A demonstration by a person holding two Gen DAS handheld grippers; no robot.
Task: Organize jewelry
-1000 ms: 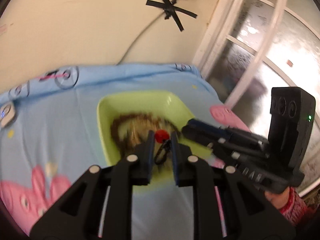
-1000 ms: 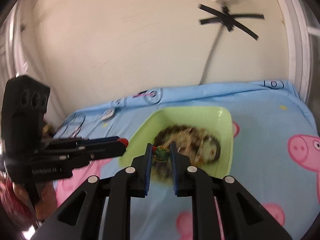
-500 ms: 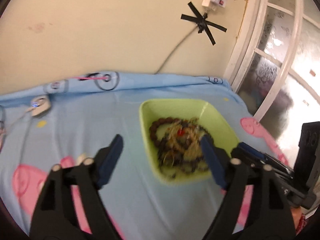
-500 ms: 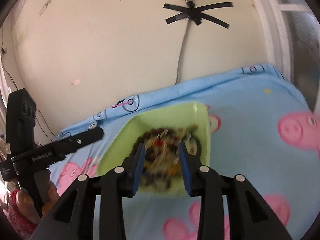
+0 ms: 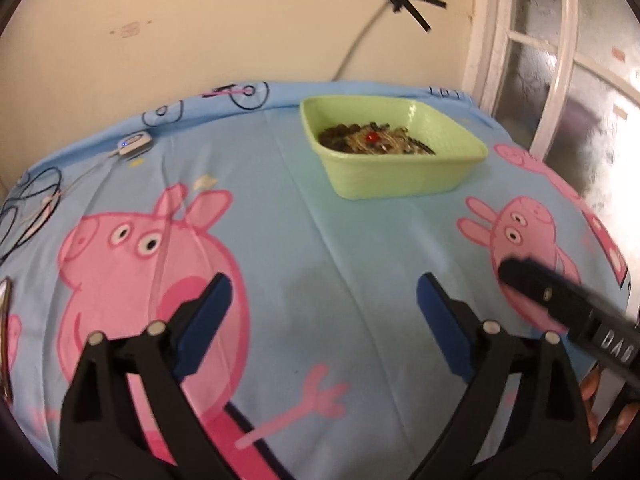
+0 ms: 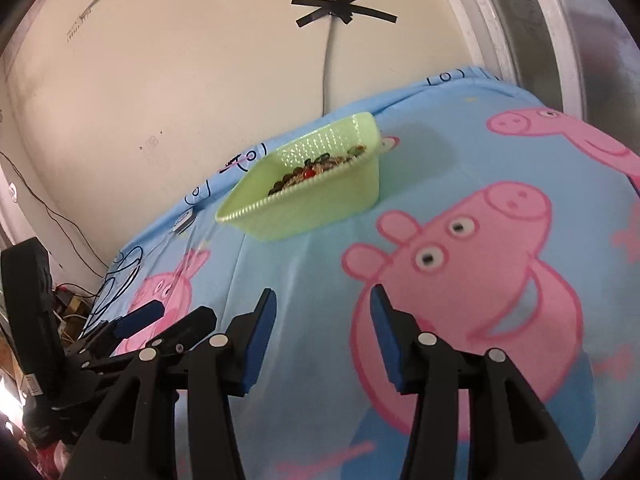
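Both claws are empty right now. Left claw (image 5: 322,292) has its jaws spread really wide, they've just been opening, and there's only tablecloth (image 5: 304,216) between them. Right claw (image 6: 322,304) is partly open too, jaws also just been opening, nothing between the blue pads (image 6: 262,334). Both hang over the blue cartoon-pig tablecloth, well back from the green tub (image 5: 394,170). All the jewelry (image 5: 372,142) sits piled in that tub: dark beads, gold-ish chains, and one red bead (image 5: 372,136) on top. Tub's near the back edge of the table by the wall. Off to the left there's a small white gadget (image 5: 134,144) with thin cables (image 5: 28,204).
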